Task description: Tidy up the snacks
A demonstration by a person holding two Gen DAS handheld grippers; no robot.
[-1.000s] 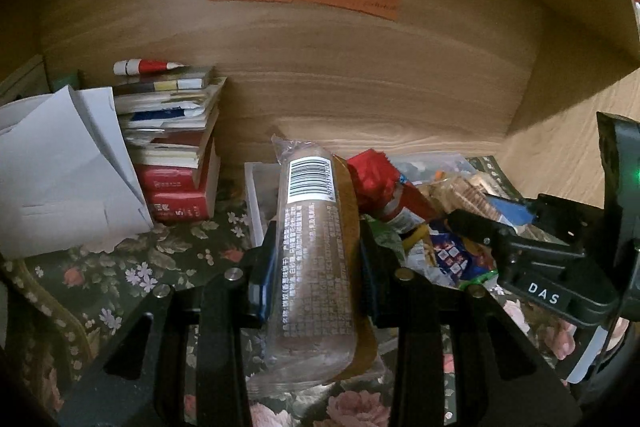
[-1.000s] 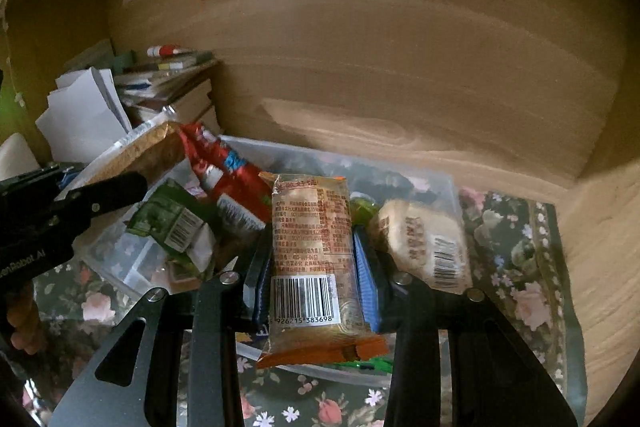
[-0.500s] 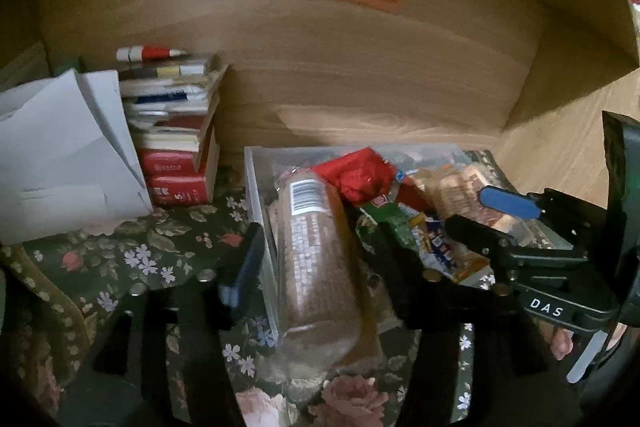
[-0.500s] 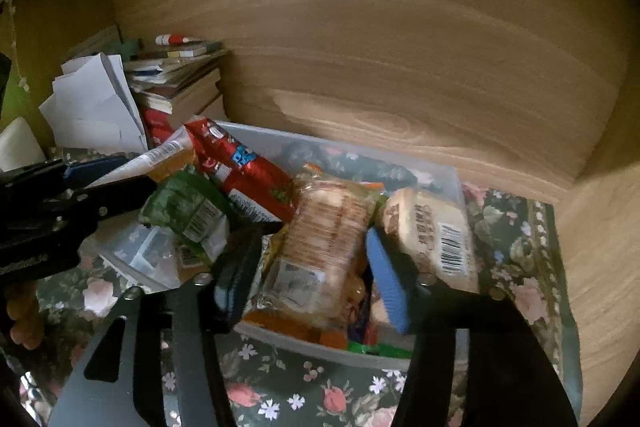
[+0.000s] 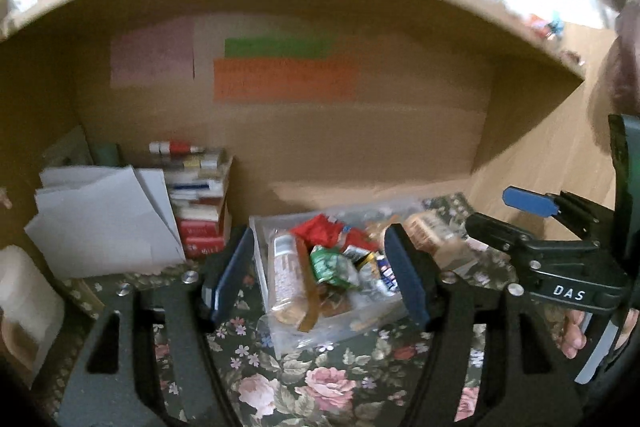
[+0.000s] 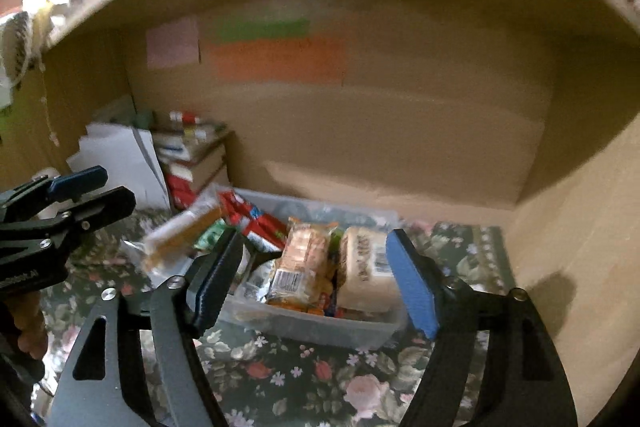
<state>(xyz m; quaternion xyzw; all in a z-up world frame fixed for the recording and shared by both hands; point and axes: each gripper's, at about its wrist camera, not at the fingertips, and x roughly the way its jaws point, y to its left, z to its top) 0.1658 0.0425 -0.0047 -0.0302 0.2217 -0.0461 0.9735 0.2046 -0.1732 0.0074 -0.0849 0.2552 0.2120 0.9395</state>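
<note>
Though just opening, both grippers' fingers, left point(image 5: 318, 277) and right point(image 6: 316, 279), released, empty above the snack bin point(image 6: 320, 327).

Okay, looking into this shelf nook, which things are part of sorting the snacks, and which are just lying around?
Part of the job:
- clear plastic bin
- long cracker pack
- orange biscuit pack
- pale bread pack
- red snack bag
- green packet

Just lying about:
- stack of books
- white papers
- coloured notes
- floral cloth

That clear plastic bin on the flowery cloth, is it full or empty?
Full. The clear plastic bin is heaped with wrapped snacks, and a long clear-wrapped biscuit pack sticks out over its rim.
</note>
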